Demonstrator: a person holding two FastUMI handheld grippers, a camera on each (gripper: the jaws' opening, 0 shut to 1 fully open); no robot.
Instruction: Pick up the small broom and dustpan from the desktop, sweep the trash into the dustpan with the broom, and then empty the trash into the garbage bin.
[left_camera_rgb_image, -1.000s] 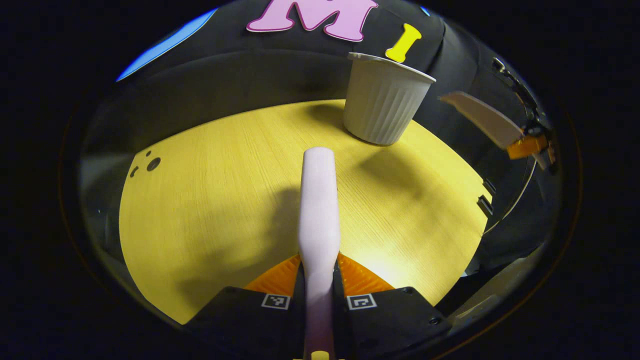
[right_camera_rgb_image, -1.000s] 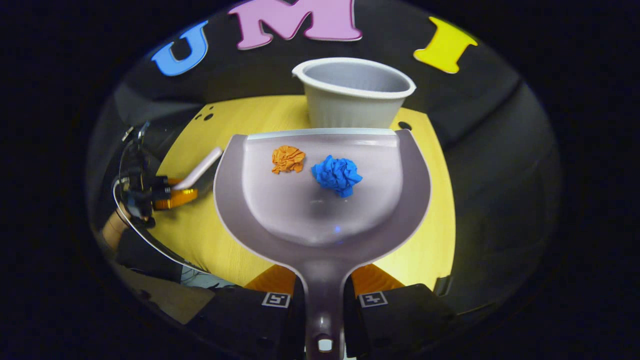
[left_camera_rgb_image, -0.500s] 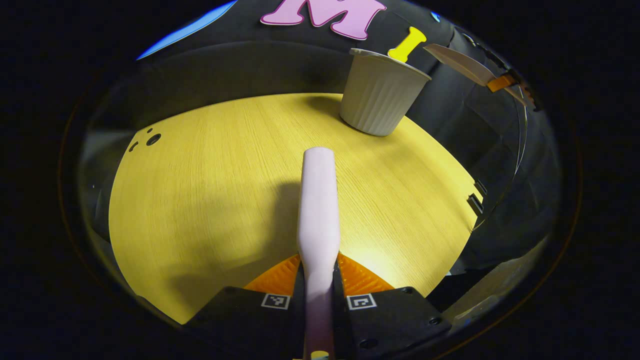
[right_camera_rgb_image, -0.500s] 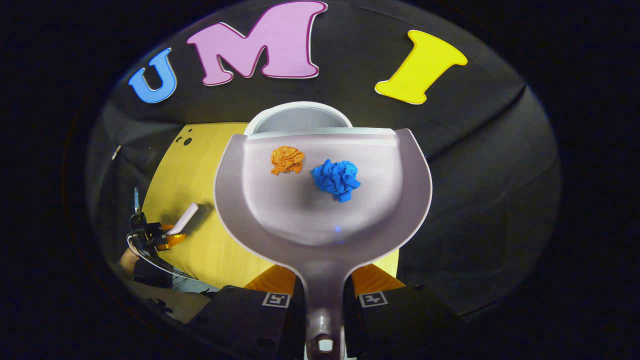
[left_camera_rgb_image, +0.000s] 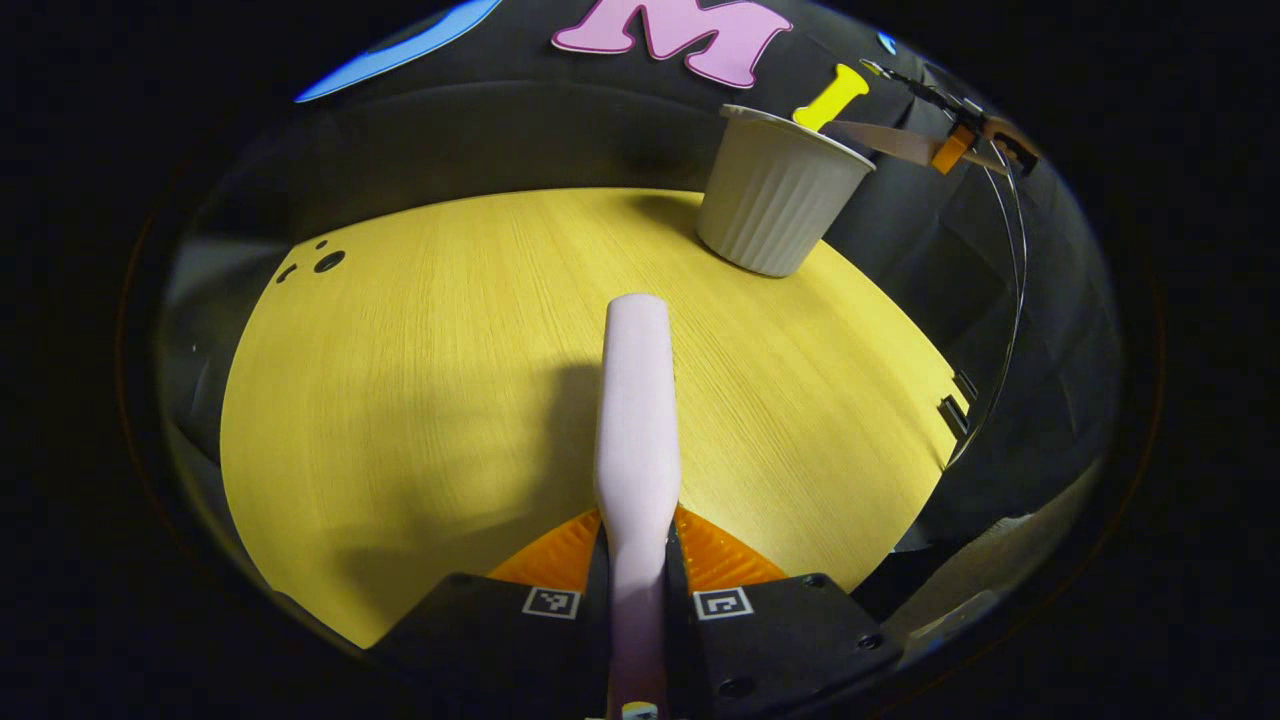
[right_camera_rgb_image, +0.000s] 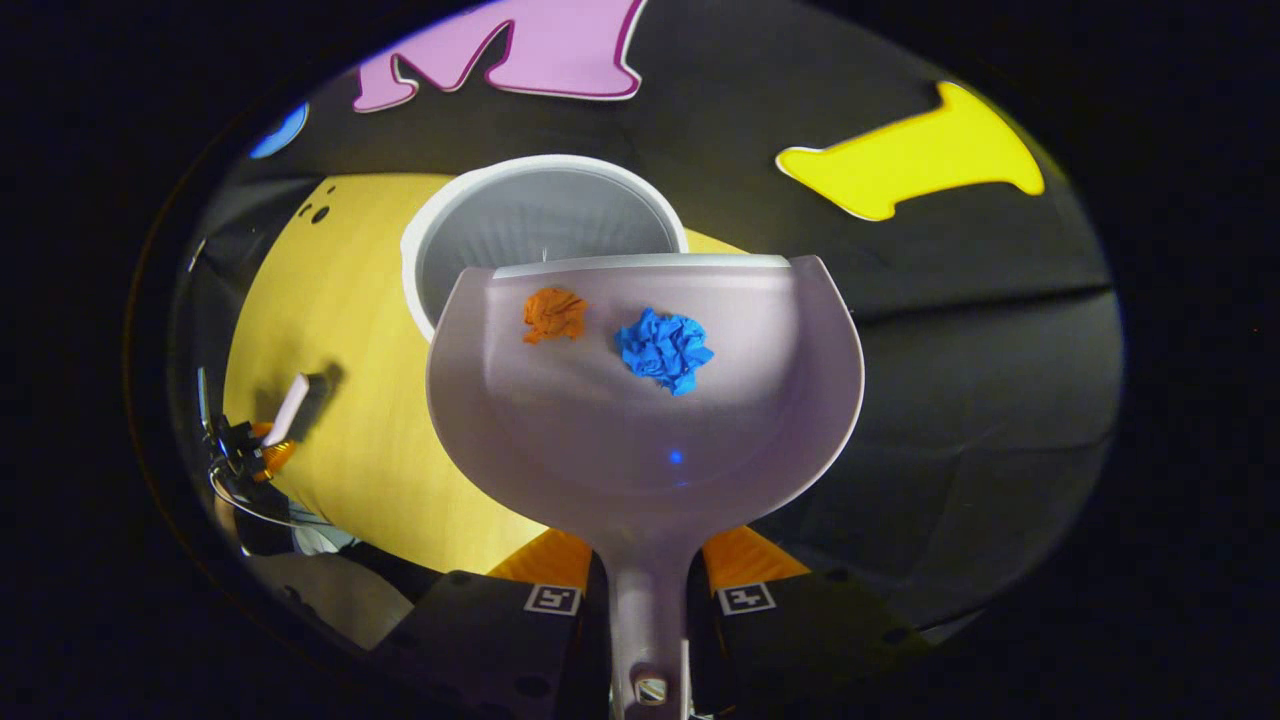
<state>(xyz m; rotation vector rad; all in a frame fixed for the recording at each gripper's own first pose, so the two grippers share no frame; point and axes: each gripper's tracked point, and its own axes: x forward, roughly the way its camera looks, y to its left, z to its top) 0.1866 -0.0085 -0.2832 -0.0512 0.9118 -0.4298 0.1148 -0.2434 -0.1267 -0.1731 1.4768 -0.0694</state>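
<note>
Yellow desk (left_camera_rgb_image: 420, 380) is swept bare as far as the left gripper view shows, so the sweeping looks done. The right gripper (right_camera_rgb_image: 648, 600) has its jaws closed on the dustpan (right_camera_rgb_image: 640, 430) handle, the pan's front lip over the open bin (right_camera_rgb_image: 520, 230) with an orange wad (right_camera_rgb_image: 553, 314) and a blue wad (right_camera_rgb_image: 664, 348) still inside; tipping is left. The left gripper (left_camera_rgb_image: 637, 603) jaws clamp the broom (left_camera_rgb_image: 636, 420), apparently just above the desk.
</note>
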